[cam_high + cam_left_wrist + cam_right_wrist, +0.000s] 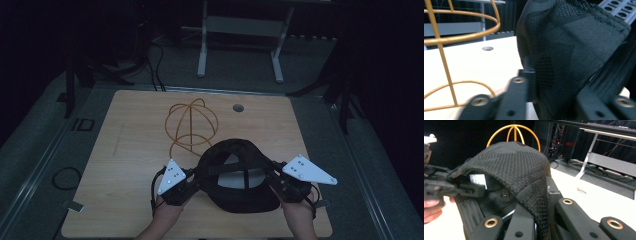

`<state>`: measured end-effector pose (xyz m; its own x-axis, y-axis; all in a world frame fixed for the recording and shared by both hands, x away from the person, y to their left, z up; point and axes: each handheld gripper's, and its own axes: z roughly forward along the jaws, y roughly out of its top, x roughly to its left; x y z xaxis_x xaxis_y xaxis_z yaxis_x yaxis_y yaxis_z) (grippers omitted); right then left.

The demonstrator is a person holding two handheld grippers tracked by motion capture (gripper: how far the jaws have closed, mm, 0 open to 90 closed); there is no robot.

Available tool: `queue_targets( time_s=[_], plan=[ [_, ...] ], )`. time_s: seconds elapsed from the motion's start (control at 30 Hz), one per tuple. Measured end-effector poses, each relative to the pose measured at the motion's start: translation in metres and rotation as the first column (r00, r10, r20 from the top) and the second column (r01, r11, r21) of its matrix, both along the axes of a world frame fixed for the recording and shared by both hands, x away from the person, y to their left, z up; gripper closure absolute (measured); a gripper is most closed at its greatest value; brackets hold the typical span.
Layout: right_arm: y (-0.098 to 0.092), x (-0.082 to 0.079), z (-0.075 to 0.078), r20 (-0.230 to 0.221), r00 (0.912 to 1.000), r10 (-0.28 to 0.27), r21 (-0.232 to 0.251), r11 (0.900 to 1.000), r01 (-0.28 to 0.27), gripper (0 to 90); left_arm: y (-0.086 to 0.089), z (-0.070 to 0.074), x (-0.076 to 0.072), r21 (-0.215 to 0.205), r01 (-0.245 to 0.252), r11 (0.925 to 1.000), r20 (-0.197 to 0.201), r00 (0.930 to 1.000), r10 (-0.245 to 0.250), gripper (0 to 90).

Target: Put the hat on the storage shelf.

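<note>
Matt black knitted cloth cap (237, 172), glossy orange wire frame (191, 125), smooth pale wood table (130, 150)

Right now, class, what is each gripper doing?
Left gripper: shut on the black cap, at its side.
Right gripper: shut on the cap's opposite side.

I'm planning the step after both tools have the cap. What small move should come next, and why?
Probably carry the black cap forward toward the orange wire stand, keeping it level. The left tool and right tool each pinch an opposite edge of the cap, opening upward, and the stand sits just beyond it on the table.
</note>
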<state>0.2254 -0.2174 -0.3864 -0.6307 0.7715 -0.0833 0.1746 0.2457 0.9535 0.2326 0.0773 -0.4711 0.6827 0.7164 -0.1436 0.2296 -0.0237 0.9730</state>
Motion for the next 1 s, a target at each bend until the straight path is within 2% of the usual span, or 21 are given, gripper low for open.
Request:
queue_targets(
  time_s=[0.2, 0.47, 0.6, 0.67, 0.77, 0.83, 1.0],
  plan=[
    [-0.002, -0.002, -0.004, -0.002, 1.0, -0.006, 0.008, 1.0, 0.006, 88.0, -0.005, 0.01, -0.001, 0.035, -0.047, 0.9983, 0.032, 0.9984, 0.046, 87.4],
    [-0.013, -0.006, -0.012, -0.037, 0.9993, -0.003, 0.022, 1.0, 0.004, 87.5, -0.008, 0.017, 0.003, 0.035, -0.047, 0.9983, 0.035, 0.9983, 0.046, 87.9],
    [-0.018, -0.008, -0.021, -0.056, 0.9984, -0.009, 0.021, 1.0, 0.01, 86.7, -0.01, 0.02, 0.005, 0.035, -0.041, 0.9985, 0.029, 0.9988, 0.04, 88.1],
    [-0.021, -0.009, -0.024, -0.061, 0.9981, -0.003, 0.03, 1.0, 0.005, 83.3, -0.011, 0.022, 0.005, 0.034, -0.038, 0.9987, 0.033, 0.9988, 0.037, 88.1],
    [-0.024, -0.012, -0.026, -0.065, 0.9978, 0.011, 0.023, 1.0, -0.01, 71.4, -0.011, 0.026, 0.007, 0.021, -0.029, 0.9993, 0.035, 0.999, 0.028, 88.2],
    [-0.027, -0.016, -0.025, -0.063, 0.9977, 0.027, 0.029, 0.999, -0.025, 67.6, -0.011, 0.03, 0.008, 0.014, -0.025, 0.9996, 0.042, 0.9988, 0.024, 88.1],
    [-0.032, -0.024, -0.025, -0.073, 0.9942, 0.079, 0.012, 0.997, -0.078, 55.0, -0.012, 0.044, 0.007, 0.03, -0.018, 0.9994, 0.083, 0.9965, 0.016, 88.2]
  ],
)
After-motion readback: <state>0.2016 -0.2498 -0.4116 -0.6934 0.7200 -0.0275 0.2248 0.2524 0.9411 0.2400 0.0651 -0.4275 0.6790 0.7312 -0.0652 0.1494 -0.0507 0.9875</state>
